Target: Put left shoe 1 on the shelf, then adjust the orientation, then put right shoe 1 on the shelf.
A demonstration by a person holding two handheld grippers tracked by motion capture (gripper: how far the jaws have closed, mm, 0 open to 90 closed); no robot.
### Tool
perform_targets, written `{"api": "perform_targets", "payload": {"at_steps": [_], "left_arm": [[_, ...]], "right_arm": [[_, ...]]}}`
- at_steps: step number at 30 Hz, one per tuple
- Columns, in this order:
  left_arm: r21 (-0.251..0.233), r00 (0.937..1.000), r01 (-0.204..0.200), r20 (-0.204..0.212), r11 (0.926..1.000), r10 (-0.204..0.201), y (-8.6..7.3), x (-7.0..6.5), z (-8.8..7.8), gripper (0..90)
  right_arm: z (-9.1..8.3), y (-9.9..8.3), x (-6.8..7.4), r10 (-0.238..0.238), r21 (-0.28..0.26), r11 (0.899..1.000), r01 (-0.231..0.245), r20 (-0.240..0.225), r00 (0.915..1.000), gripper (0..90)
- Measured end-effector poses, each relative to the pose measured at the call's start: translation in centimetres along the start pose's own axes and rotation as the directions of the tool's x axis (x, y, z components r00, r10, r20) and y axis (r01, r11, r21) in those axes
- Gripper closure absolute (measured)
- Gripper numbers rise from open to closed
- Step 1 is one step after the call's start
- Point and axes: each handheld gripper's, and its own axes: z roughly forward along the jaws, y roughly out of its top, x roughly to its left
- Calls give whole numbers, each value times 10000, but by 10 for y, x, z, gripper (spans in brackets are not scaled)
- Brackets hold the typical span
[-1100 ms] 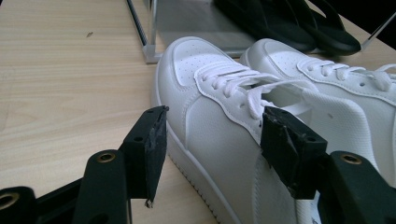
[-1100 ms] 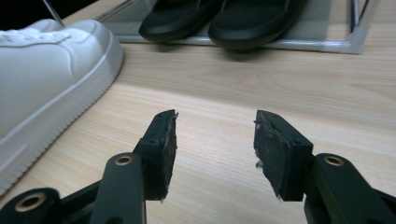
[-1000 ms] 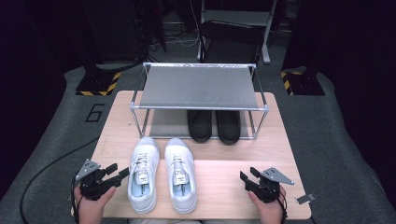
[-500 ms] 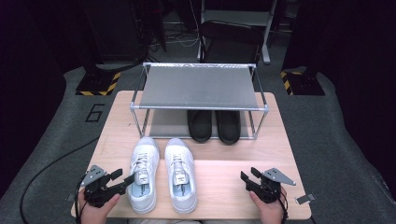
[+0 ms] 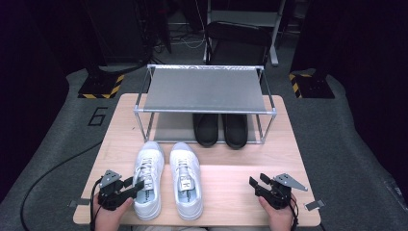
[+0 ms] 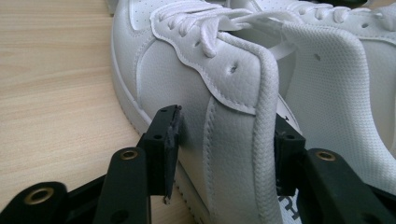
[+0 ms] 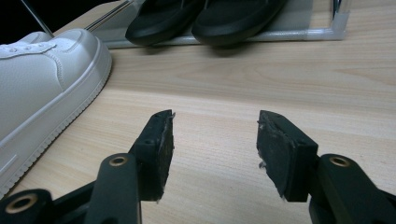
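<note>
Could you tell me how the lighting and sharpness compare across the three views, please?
High view: the table is evenly lit while the floor around it falls into darkness, and the picture is soft. Left gripper view: bright and crisp on the white shoe, with no glare. Right gripper view: sharp near the hand-held gripper, with the black shoes dark and casting soft shadows under the rack.

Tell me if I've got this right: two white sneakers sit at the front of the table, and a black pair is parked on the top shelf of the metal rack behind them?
Not quite. The black shoes stand under the top shelf of the metal rack, on its lower level; the top shelf is bare, as the high view shows. The two white sneakers do sit at the front of the table.
</note>
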Motion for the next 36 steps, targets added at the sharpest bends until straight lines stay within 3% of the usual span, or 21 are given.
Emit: {"api": "perform_targets", "payload": {"at_steps": [1,2,7,8,10,14,18,22,24,27,29,33,36], "left_arm": [[0,10000,0,0,10000,0,0,0,0,555],[-125,9993,-237,-286,9996,233,1,-3,0,592],[-492,9923,-984,-798,9939,943,3,-5,4,742],[-501,9926,-1001,-736,9937,963,4,-4,6,761],[-548,9961,-810,-390,9952,789,8,0,10,768],[-278,9969,-781,-109,9966,779,16,6,11,744],[-110,9965,-838,4,9964,838,16,6,11,696],[-30,9993,-384,16,9993,385,16,7,11,641],[114,9991,-387,156,9992,385,16,8,11,623],[448,9983,-565,136,9974,559,14,7,10,617],[1134,9967,-805,173,9903,791,13,8,10,610],[1428,9992,-188,382,9896,135,11,12,10,599],[1407,9994,-142,327,9899,97,11,11,10,599]], "right_arm": [[1,0,0,-1,-29,10000,1,-11,10000,458],[1,0,1,-33,-1,10000,33,-11,10000,457],[2,-1,2,-44,41,10000,44,-31,10000,458],[2,-1,2,-34,46,10000,34,-26,10000,458],[3,-1,1,-52,9,10000,52,-36,10000,457],[3,-2,0,77,61,10000,-77,-50,10000,456],[3,-2,-1,216,112,9997,-215,-26,9998,455],[3,-3,-2,245,112,9996,-244,-81,9997,452],[3,-3,-2,266,151,9995,-265,-67,9996,451],[3,-3,-1,283,167,9995,-281,-86,9996,450],[3,-3,-1,311,159,9994,-310,-47,9995,449],[5,-3,-3,297,165,9994,-295,-112,9995,447],[5,-4,-2,364,271,9990,-361,-106,9993,444]]}}
